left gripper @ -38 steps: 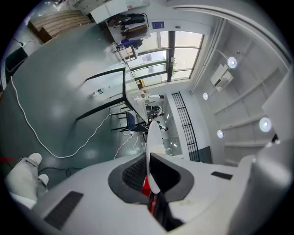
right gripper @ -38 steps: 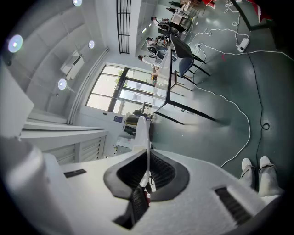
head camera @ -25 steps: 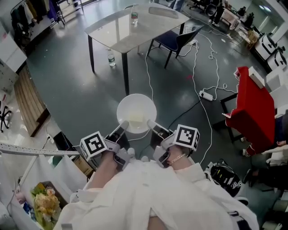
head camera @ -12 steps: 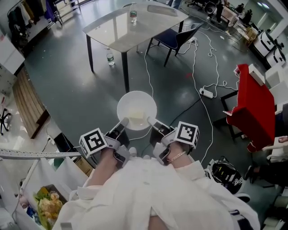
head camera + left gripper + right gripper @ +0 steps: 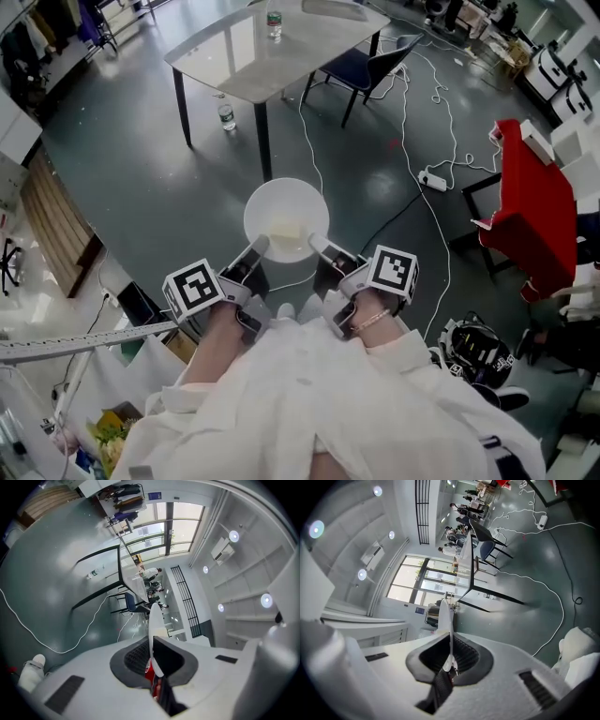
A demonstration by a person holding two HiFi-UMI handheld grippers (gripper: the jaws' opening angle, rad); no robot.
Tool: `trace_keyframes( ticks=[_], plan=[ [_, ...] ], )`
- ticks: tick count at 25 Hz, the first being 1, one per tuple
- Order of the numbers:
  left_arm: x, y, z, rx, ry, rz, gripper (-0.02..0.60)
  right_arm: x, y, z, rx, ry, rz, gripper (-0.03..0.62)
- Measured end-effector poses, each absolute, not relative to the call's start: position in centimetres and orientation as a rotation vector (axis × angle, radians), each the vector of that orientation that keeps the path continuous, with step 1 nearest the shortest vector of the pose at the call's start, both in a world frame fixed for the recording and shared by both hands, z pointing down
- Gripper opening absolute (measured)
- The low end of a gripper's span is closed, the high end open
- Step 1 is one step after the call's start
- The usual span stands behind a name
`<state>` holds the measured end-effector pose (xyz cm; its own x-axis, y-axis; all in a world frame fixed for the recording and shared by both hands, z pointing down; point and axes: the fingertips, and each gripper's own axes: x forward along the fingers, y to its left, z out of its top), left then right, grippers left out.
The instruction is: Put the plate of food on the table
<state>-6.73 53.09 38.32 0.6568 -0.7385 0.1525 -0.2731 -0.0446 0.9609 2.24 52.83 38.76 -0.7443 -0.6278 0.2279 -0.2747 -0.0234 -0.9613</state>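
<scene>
Left gripper (image 5: 257, 247) and right gripper (image 5: 315, 247) each clamp the round white plate (image 5: 281, 200) — thin, glossy rim.

The plate (image 5: 286, 220) hangs between the left gripper (image 5: 257, 247) and the right gripper (image 5: 316, 247), over the floor (image 5: 141, 187). Ahead stands the desk (image 5: 291, 54), with a bottle (image 5: 275, 21) on it and a chair (image 5: 361, 71) to its right.

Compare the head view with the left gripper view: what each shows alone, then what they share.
Head view only: the right gripper, the food on the plate, the red-covered furniture. Left gripper view only: ceiling lights, windows, the plate's rim edge-on between the left gripper's jaws. Both: the plate, the grey table, the blue chair, white floor cable.
</scene>
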Motion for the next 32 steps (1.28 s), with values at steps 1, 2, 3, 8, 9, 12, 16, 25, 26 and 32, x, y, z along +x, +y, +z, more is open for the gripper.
trace_keyframes(
  ticks=[1,2,3,8,9,12,16,25,26,32],
  plan=[
    [-6.9,52.9,38.4,1.623,-0.842,-0.456,0.021,2.2,52.8,38.9,-0.963,1.977,-1.833,0.011],
    [-7.0,52.7,38.4,1.623,-0.836,-0.455,0.021,2.1,52.6,38.9,-0.974,1.981,-1.825,0.011],
    [-7.0,52.5,38.5,1.614,-0.83,-0.458,0.021,2.0,52.4,38.8,-0.987,1.991,-1.815,0.011],
    [-7.2,51.6,39.3,1.552,-0.812,-0.466,0.023,1.9,51.4,39.4,-1.048,2.014,-1.813,0.011],
    [-7.1,51.3,39.5,1.558,-0.809,-0.466,0.021,2.0,51.1,39.6,-1.051,2.009,-1.817,0.011],
    [-6.9,50.9,40.2,1.525,-0.805,-0.457,0.022,2.2,50.8,40.3,-1.077,1.982,-1.835,0.011],
    [-6.7,50.2,40.7,1.519,-0.799,-0.443,0.021,2.4,50.1,40.9,-1.072,1.955,-1.85,0.011],
    [-6.0,39.3,41.0,1.537,-0.829,-0.453,0.021,3.2,39.0,41.4,-1.035,1.98,-1.852,0.011],
    [-5.7,37.9,41.1,1.553,-0.827,-0.452,0.021,3.5,37.7,41.5,-1.029,1.974,-1.855,0.011],
    [-3.7,29.1,40.9,1.561,-0.838,-0.446,0.023,5.5,28.8,41.3,-1.01,1.967,-1.873,0.011]
  ],
)
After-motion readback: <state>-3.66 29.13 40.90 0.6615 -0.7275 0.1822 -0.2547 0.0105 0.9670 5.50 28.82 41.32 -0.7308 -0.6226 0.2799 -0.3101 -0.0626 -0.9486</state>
